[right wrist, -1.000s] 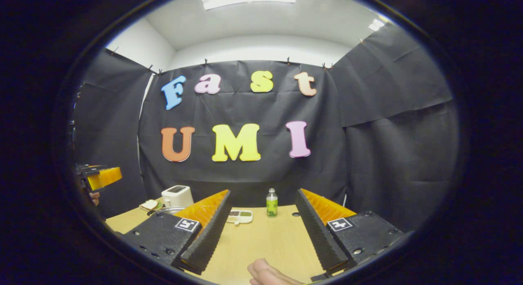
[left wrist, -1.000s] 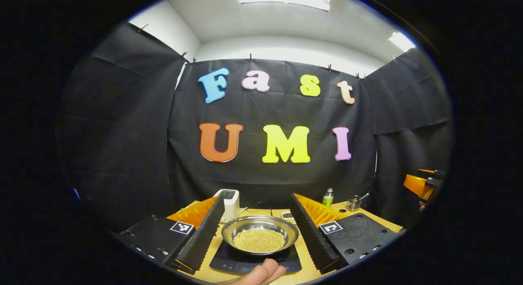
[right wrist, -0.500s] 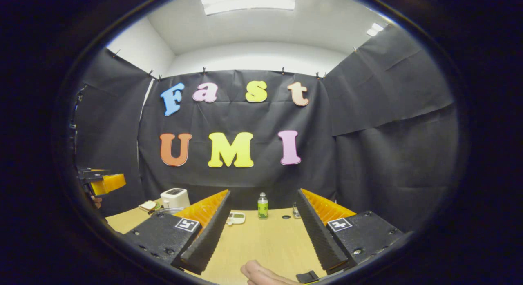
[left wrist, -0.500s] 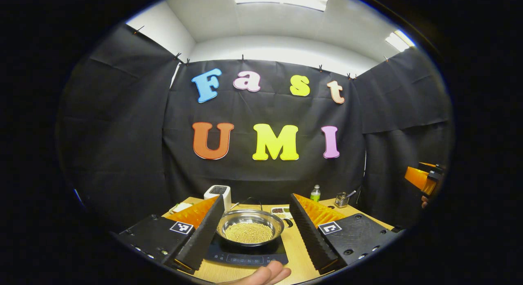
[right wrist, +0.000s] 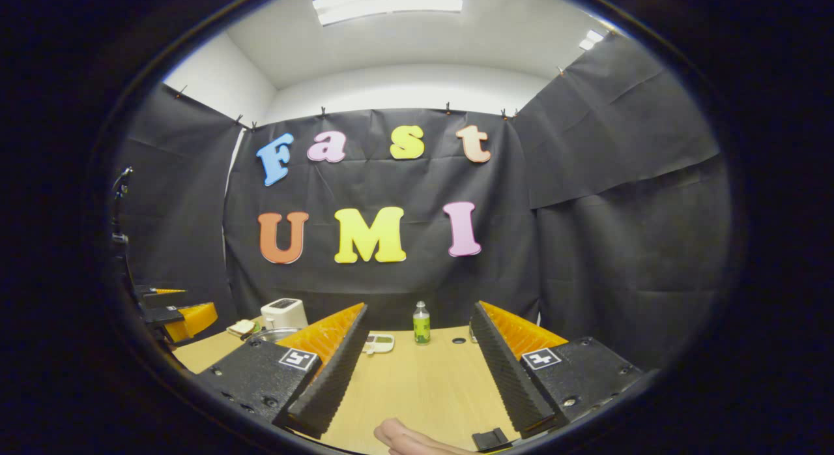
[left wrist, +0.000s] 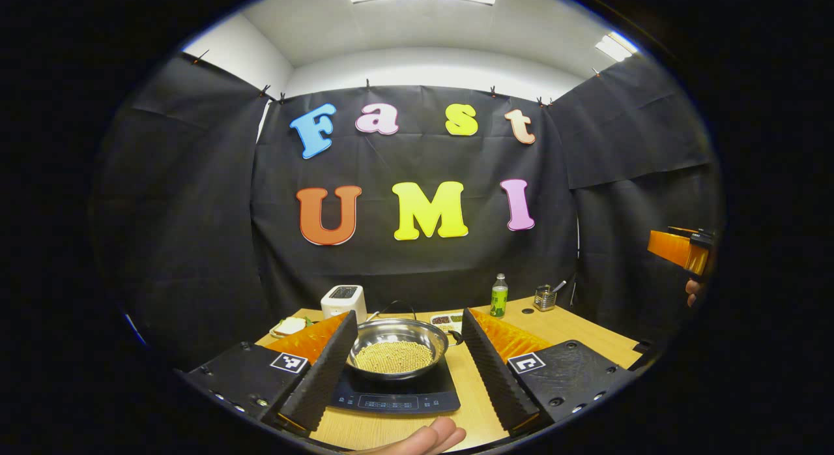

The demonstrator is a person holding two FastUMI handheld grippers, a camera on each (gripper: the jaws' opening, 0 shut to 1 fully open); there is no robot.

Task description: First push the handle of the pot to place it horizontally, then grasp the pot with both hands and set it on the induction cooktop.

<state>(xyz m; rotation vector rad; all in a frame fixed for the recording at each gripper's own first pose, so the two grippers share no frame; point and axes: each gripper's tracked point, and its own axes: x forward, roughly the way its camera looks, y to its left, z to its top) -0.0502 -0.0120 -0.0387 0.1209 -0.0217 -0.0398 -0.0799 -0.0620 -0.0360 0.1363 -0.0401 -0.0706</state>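
A steel pot (left wrist: 397,349) holding yellowish grains rests on the black induction cooktop (left wrist: 391,395), its small side handle (left wrist: 455,337) pointing right. My left gripper (left wrist: 407,360) hangs open a little back from the pot, which shows between its fingers. In the left gripper view the other gripper (left wrist: 681,249) appears at the far right edge with a hand under it. My right gripper (right wrist: 417,360) is open over bare wooden table (right wrist: 417,386). In the right gripper view the pot's rim (right wrist: 267,334) peeks out behind the left finger.
At the back of the table stand a white toaster (left wrist: 343,302), a green bottle (left wrist: 498,296), a small metal cup with a utensil (left wrist: 545,297), a divided dish (left wrist: 446,321) and a plate with a sandwich (left wrist: 290,325). A person's fingertips (left wrist: 423,439) show at the bottom.
Both grippers have drawn back and up from the table. The pot and cooktop now look smaller and farther off in the left gripper view. Both grippers stay open.
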